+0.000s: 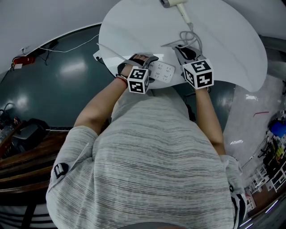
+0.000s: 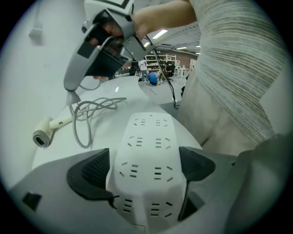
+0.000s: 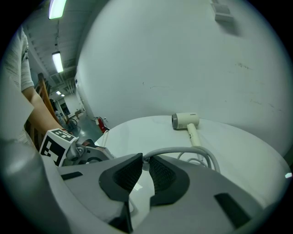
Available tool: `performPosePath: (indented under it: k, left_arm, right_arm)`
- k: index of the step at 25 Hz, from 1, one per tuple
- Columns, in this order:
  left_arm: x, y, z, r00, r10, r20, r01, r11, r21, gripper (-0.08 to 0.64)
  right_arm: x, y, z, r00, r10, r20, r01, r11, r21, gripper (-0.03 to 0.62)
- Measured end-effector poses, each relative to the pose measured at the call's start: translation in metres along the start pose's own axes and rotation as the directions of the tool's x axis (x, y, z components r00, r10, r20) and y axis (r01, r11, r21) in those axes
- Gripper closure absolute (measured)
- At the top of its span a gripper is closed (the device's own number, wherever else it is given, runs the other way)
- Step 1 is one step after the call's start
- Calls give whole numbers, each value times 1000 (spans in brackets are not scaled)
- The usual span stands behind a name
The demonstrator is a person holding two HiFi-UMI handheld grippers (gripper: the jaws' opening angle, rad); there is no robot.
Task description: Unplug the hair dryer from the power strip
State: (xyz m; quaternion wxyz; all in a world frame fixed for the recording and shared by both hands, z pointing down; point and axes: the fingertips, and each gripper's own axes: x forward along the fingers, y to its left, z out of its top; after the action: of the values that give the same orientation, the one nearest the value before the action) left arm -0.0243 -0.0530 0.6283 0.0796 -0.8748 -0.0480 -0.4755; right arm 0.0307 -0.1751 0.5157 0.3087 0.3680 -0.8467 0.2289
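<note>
The white power strip (image 2: 149,137) lies near the front edge of the round white table (image 1: 232,40). My left gripper (image 2: 144,169) is shut on it, one dark pad pressing on each long side. The sockets that show hold no plug. Right of the power strip (image 1: 163,71), my right gripper (image 1: 179,45) is shut on the plug end of the grey cord (image 3: 183,153), held just above the table. The cord loops back to the cream hair dryer (image 3: 185,121), which lies on its side at the table's far edge (image 1: 172,3). In the left gripper view the right gripper (image 2: 73,97) is at upper left.
The person's torso (image 2: 238,73) stands close against the table's near rim. A dark green floor (image 1: 62,76) surrounds the table, with a thin white cable and a red object (image 1: 20,60) on it at left. Wooden furniture (image 1: 22,156) is at lower left.
</note>
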Motion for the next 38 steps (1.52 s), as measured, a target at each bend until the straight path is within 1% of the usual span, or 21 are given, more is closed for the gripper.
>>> performPosePath:
  k: [2, 4, 6, 8, 9, 10, 12, 14, 15, 16, 17, 18, 19, 20, 21, 25, 28, 31, 33, 35, 38]
  left_arm:
    - [-6, 2, 3, 999, 27, 30, -26, 1000, -13, 95]
    - [-17, 6, 8, 995, 62, 78, -59, 997, -50, 95]
    - [-32, 12, 16, 983, 110, 149, -92, 988, -122, 95]
    - [-51, 22, 24, 961, 172, 218, -124, 968, -219, 95]
    - [-61, 29, 27, 946, 209, 249, -137, 951, -277, 97]
    - [-70, 35, 30, 928, 247, 280, -145, 930, -339, 97]
    - [-89, 48, 36, 884, 321, 340, -140, 876, -462, 97]
    - [-106, 58, 45, 837, 383, 392, -117, 824, -554, 106]
    - [-114, 63, 48, 814, 408, 413, -103, 802, -588, 149]
    - [-120, 67, 51, 794, 429, 432, -87, 782, -617, 234]
    - [-126, 71, 53, 776, 446, 446, -70, 764, -642, 340]
    - [-130, 75, 54, 763, 461, 453, -57, 746, -664, 424]
    - [-134, 79, 55, 754, 474, 456, -47, 730, -682, 487]
    - [-136, 82, 55, 748, 483, 455, -40, 718, -695, 528]
    - [-137, 85, 55, 744, 489, 455, -33, 707, -706, 548]
    - [-143, 92, 56, 721, 507, 472, 15, 670, -743, 554]
    - [-148, 96, 53, 706, 528, 472, 23, 649, -761, 554]
    - [-153, 97, 52, 698, 542, 468, 21, 639, -769, 554]
    - [-155, 97, 53, 695, 544, 470, 20, 638, -769, 554]
    - [-157, 96, 56, 694, 543, 473, 19, 643, -766, 554]
    - [-162, 96, 64, 688, 543, 481, 10, 655, -755, 554]
  right_arm:
    - [-1, 3, -2, 1000, -1, 11, 1, 1000, 1, 535]
    - [-2, 5, -4, 1000, 0, 26, 0, 1000, -1, 535]
    - [-3, 8, -5, 999, 0, 43, 0, 1000, -8, 535]
    - [-4, 11, -8, 998, 4, 60, -3, 1000, -19, 535]
    - [-4, 14, -10, 998, 7, 70, -5, 1000, -27, 535]
    - [-4, 17, -12, 997, 10, 79, -7, 999, -40, 535]
    - [-3, 23, -21, 996, 10, 89, -2, 996, -86, 535]
    - [0, 30, -35, 997, 4, 80, 8, 989, -150, 535]
    - [2, 32, -43, 997, 1, 71, 12, 984, -178, 535]
    - [5, 35, -50, 998, -1, 62, 13, 980, -199, 535]
    - [8, 37, -57, 999, -2, 50, 13, 977, -212, 535]
    - [11, 38, -64, 999, -3, 37, 11, 976, -218, 535]
    - [14, 38, -70, 1000, -5, 19, 9, 976, -219, 535]
    - [16, 38, -75, 1000, -7, -1, 7, 975, -220, 535]
    - [19, 38, -80, 1000, -9, -19, 4, 975, -223, 535]
    - [25, 39, -91, 997, -11, -76, -7, 972, -236, 535]
    - [28, 39, -96, 994, -11, -108, -14, 974, -224, 535]
    - [27, 40, -96, 990, 6, -138, -29, 986, -165, 530]
    - [23, 39, -95, 989, 19, -147, -33, 995, -92, 505]
    - [17, 37, -94, 987, 16, -161, -20, 1000, -22, 459]
    - [1, 34, -91, 981, -7, -194, 12, 1000, 22, 448]
